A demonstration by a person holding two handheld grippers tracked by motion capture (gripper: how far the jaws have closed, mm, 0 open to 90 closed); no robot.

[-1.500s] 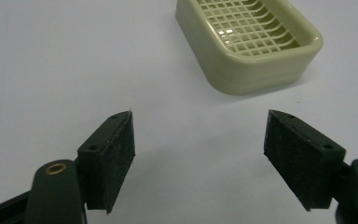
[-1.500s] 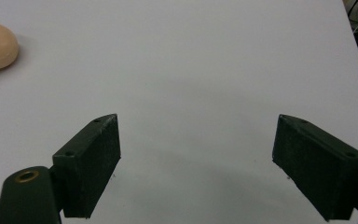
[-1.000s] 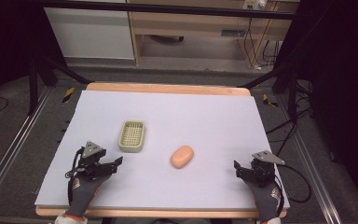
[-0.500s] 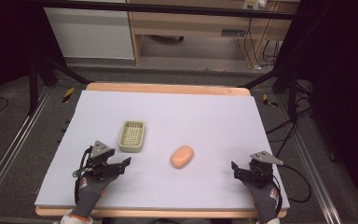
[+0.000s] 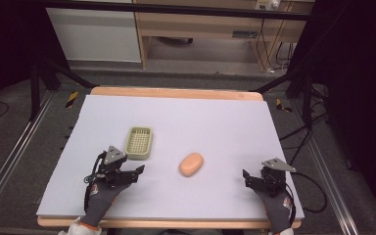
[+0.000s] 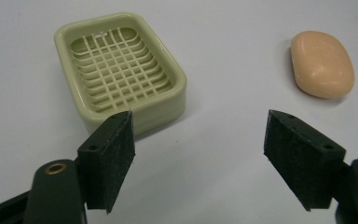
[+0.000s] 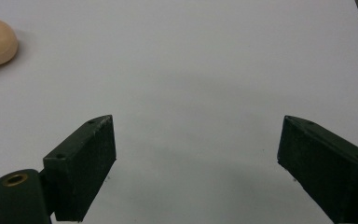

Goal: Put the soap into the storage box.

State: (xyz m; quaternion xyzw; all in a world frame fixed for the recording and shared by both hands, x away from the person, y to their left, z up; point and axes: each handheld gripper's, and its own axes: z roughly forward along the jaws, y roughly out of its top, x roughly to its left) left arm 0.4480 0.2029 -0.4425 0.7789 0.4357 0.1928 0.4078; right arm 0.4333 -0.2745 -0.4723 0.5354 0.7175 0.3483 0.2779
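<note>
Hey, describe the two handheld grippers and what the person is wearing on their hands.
Both are black. The left gripper and right gripper each carry a grey three-cornered plate on top and trail a black cable. In the gripper views, each has two flat, black, blocky jaws with rough-looking inner faces, small holes, and a brass-coloured ring at a jaw's base. The person wears dark grey gloves; the right glove has red and white markings.
</note>
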